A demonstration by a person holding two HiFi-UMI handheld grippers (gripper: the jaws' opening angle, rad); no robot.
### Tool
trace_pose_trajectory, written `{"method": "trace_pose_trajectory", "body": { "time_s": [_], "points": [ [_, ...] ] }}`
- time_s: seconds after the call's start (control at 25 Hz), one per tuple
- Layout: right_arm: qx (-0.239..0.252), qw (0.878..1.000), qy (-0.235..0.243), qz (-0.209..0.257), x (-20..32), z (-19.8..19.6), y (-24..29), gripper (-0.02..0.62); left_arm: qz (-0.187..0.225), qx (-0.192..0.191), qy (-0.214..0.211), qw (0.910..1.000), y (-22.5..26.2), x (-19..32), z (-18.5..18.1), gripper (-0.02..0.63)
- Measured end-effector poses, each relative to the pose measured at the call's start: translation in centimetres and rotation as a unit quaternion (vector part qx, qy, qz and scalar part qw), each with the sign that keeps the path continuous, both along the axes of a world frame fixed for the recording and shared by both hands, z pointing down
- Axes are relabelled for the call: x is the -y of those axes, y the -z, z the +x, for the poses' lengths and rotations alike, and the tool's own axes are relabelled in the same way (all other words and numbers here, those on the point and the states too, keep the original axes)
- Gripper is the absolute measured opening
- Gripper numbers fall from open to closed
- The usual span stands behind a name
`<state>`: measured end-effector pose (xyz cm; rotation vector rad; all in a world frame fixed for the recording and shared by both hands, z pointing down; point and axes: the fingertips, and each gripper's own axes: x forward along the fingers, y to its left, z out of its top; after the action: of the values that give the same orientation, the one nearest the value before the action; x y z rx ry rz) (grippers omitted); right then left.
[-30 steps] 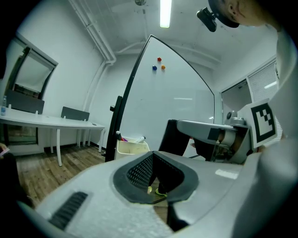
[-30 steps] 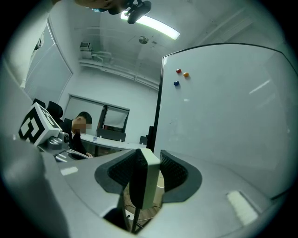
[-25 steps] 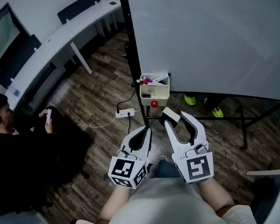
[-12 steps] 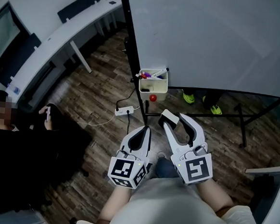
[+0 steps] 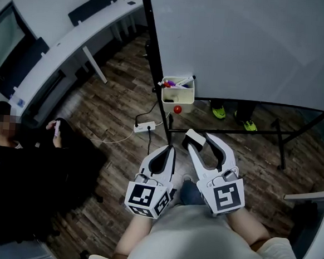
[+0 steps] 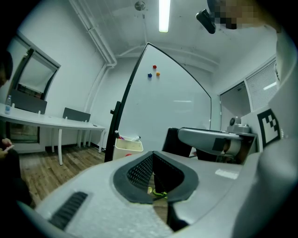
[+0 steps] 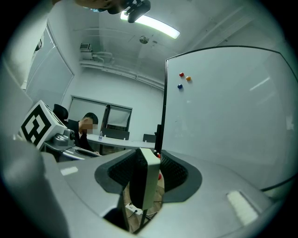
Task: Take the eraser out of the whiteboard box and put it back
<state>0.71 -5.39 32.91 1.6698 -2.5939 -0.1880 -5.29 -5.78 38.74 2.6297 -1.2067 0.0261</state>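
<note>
The whiteboard box [image 5: 178, 103], a cream tub with markers in it, hangs on the whiteboard's black post; a red ball [image 5: 177, 109] sits under it. My right gripper [image 5: 203, 139] is shut on the eraser [image 5: 194, 137], a white block with a dark felt side, held a short way in front of the box. In the right gripper view the eraser [image 7: 145, 183] stands upright between the jaws of the right gripper [image 7: 146, 177] and hides most of the box. My left gripper [image 5: 167, 151] is beside it, shut and empty. From the left gripper [image 6: 153, 175] the box [image 6: 128, 148] shows ahead on the left.
The large whiteboard [image 5: 241, 43] on a wheeled black frame fills the far side. A power strip [image 5: 144, 129] with its cable lies on the wooden floor. A seated person in dark clothes [image 5: 19, 165] is at the left by a curved white desk [image 5: 74, 41]. Green shoes [image 5: 219, 112] show behind the board.
Both grippers have drawn back a little from the box, so the gap between eraser and box is wider. The right jaws have kept the eraser.
</note>
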Motion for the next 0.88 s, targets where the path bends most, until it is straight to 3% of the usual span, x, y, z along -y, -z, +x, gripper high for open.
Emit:
{"method": "trace_pose_trajectory", "body": {
  "time_s": [0.88],
  "points": [
    [-0.002, 1.000, 0.011, 0.001, 0.7, -0.8, 0.0, 0.170, -0.008, 0.010, 0.009, 0.9999, -0.6, 0.4, -1.0, 0.000]
  ]
}}
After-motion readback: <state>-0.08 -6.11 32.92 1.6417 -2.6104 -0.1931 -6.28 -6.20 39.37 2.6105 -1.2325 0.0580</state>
